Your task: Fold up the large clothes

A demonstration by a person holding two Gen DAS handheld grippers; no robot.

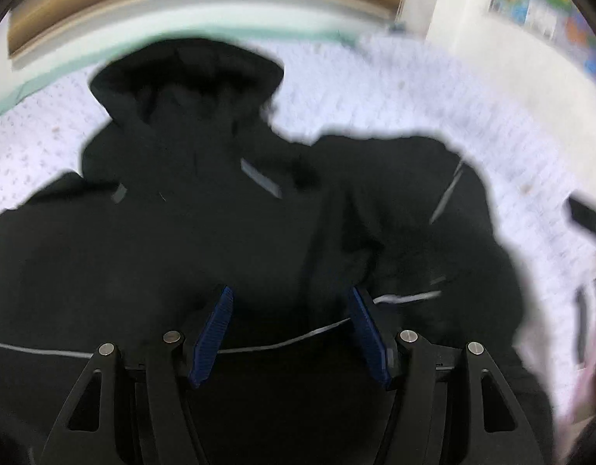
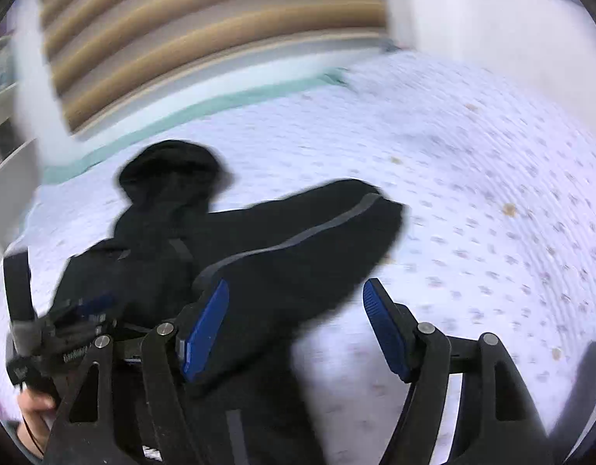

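A black hooded jacket (image 1: 205, 209) with thin grey reflective stripes lies spread on a bed, hood away from me. My left gripper (image 1: 290, 294) is open and hovers over the jacket's lower body, nothing between its blue pads (image 1: 216, 333). In the right wrist view the jacket (image 2: 259, 271) lies at the left, one sleeve (image 2: 336, 217) stretched out to the right. My right gripper (image 2: 296, 286) is open and empty over the sleeve's lower edge and the bed. The left gripper (image 2: 61, 329) and the hand holding it show at the far left.
The bed has a white sheet with small purple dots (image 2: 472, 193) and a teal edge (image 2: 220, 97) at the far side. A striped beige headboard or wall panel (image 2: 205, 23) stands behind. Both views are motion-blurred.
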